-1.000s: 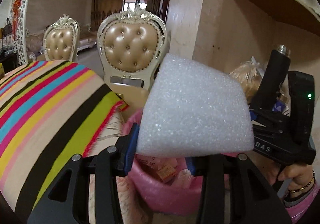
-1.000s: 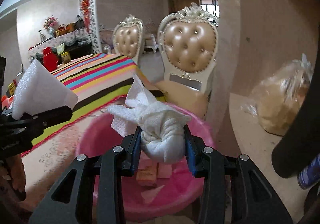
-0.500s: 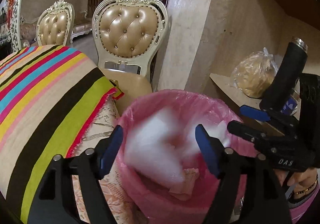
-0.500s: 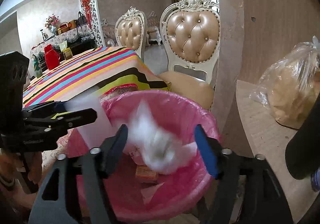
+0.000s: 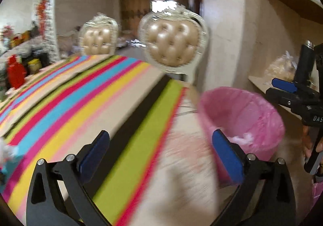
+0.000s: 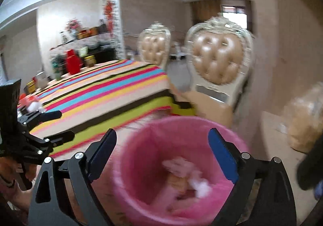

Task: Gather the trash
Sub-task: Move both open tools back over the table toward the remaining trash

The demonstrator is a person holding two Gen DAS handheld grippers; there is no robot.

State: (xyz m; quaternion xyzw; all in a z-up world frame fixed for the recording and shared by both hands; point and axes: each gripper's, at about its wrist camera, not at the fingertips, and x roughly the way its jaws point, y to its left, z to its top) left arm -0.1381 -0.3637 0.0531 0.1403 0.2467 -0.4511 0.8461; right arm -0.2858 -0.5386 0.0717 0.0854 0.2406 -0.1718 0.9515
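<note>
Opening wide, empty: left gripper (image 5: 161,153) over the striped cloth (image 5: 84,101); right gripper (image 6: 162,149) over the pink bin (image 6: 129,165). Bin stands beside the table, holding trash (image 6: 187,177): white wads, paper scraps.

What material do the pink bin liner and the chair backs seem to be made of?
Pink bin liner: thin glossy plastic film, probably; it looks translucent and crinkled at the rim. Chair backs: shiny tan leather or imitation, button-tufted, in an ornate pale frame; blur leaves this uncertain.
</note>
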